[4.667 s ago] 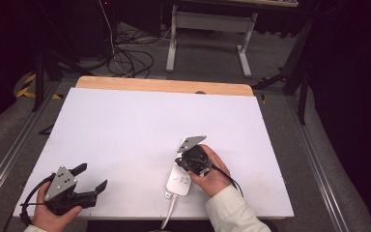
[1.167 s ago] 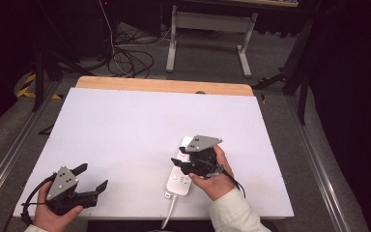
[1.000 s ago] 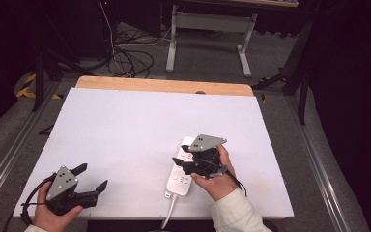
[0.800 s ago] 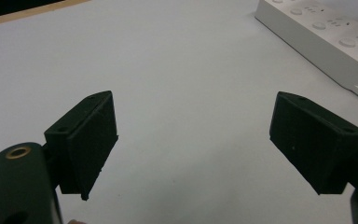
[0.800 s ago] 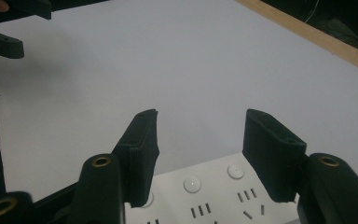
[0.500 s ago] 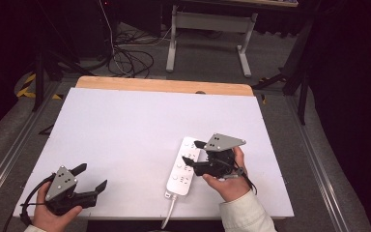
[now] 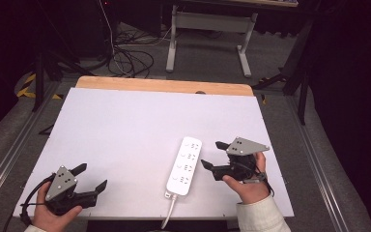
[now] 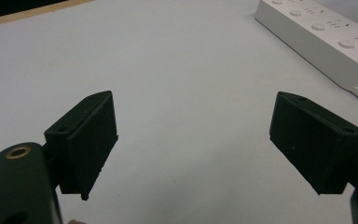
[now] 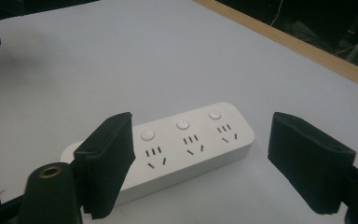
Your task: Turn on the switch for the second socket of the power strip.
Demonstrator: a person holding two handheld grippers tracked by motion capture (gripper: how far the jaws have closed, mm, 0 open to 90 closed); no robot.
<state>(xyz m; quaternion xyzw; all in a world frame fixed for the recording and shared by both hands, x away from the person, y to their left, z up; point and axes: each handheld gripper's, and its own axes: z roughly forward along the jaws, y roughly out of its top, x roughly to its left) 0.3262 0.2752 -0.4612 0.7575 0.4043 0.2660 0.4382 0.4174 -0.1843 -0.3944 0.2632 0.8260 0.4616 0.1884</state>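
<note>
A white power strip point(image 7: 184, 166) lies flat on the white table point(image 7: 125, 125), near the front edge and right of centre, its cord point(image 7: 168, 215) running off the front. My right gripper point(image 7: 211, 153) sits just right of it, pointing left at it. Its jaws have just been opening and stand wide, apart from the strip. In the right gripper view the strip point(image 9: 177, 144) lies just beyond the open right gripper point(image 9: 200, 158), sockets and buttons up. My left gripper point(image 7: 91, 176) rests open at the front left corner. In the left gripper view the left gripper point(image 8: 193, 140) frames bare table, with the strip point(image 8: 321, 32) at the top right.
A wooden strip point(image 7: 164, 86) runs along the table's far edge. Beyond it, on the floor, lie tangled cables point(image 7: 125, 53) and the legs of a desk frame point(image 7: 207, 29). Metal rails point(image 7: 9, 159) run along both sides of the table.
My right gripper has opened, let go of the power strip and drawn off to the right. The strip stays where it was set down. The left gripper has kept still.
</note>
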